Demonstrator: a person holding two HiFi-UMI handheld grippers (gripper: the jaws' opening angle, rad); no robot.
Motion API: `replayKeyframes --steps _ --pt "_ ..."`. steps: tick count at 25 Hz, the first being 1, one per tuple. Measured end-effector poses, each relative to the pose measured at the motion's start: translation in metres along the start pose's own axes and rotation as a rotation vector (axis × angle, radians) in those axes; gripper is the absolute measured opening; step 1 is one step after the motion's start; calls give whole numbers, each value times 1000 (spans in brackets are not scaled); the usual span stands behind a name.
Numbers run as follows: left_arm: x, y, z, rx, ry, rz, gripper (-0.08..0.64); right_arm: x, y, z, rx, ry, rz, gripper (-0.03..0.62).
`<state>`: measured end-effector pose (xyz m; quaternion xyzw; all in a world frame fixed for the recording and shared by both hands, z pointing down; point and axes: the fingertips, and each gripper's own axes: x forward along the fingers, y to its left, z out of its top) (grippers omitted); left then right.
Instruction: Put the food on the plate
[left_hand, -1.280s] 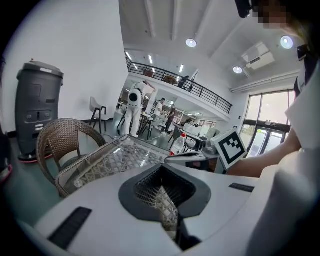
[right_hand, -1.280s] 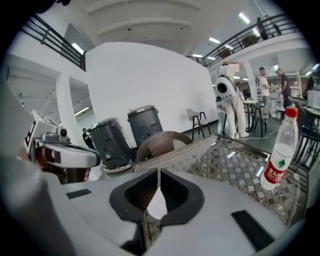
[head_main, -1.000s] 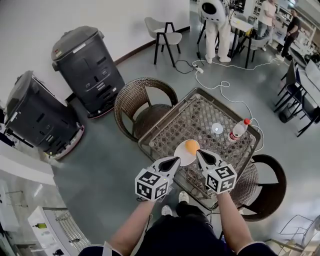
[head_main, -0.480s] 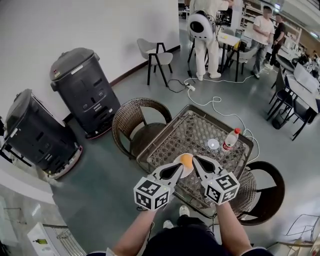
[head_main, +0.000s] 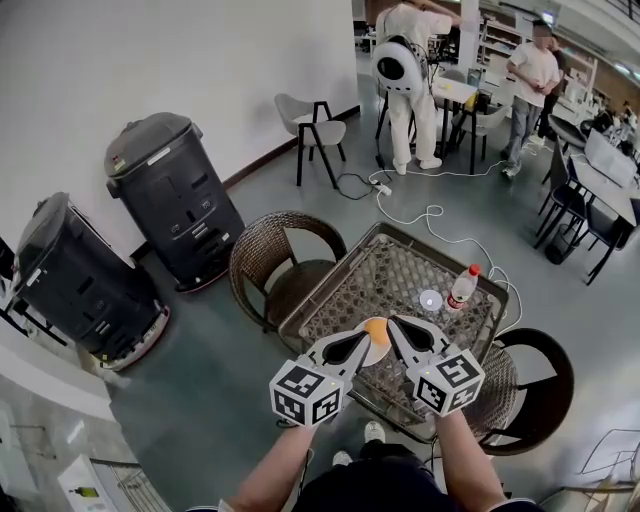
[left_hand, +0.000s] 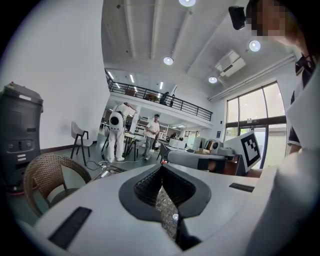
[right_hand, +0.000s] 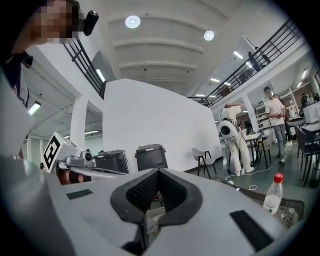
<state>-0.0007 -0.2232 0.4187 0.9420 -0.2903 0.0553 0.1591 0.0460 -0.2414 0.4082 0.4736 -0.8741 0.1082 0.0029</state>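
A round orange food item (head_main: 377, 327) lies on a white plate (head_main: 383, 346) near the front edge of the woven-top table (head_main: 400, 275). Both grippers hover above that front edge, pointing almost level. My left gripper (head_main: 353, 343) hangs just left of the plate and my right gripper (head_main: 399, 329) just right of it, partly hiding the plate. In the left gripper view the left gripper (left_hand: 161, 170) has its jaws together with nothing between them. The right gripper (right_hand: 159, 172) looks the same in its own view, shut and holding nothing.
A red-capped bottle (head_main: 461, 288) and a small round lid (head_main: 430, 299) stand at the table's right side. Wicker chairs (head_main: 285, 255) (head_main: 535, 385) flank the table. Two black bins (head_main: 175, 195) (head_main: 75, 275) stand along the left wall. People stand at tables far behind.
Both grippers have risen, still shut and side by side. The table, plate and orange item now look farther below them; nothing on the table has moved.
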Motion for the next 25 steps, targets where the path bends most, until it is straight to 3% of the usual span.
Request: replayKeyframes --steps 25 --pt "-2 -7 5 18 0 -10 9 -6 5 13 -9 -24 12 5"
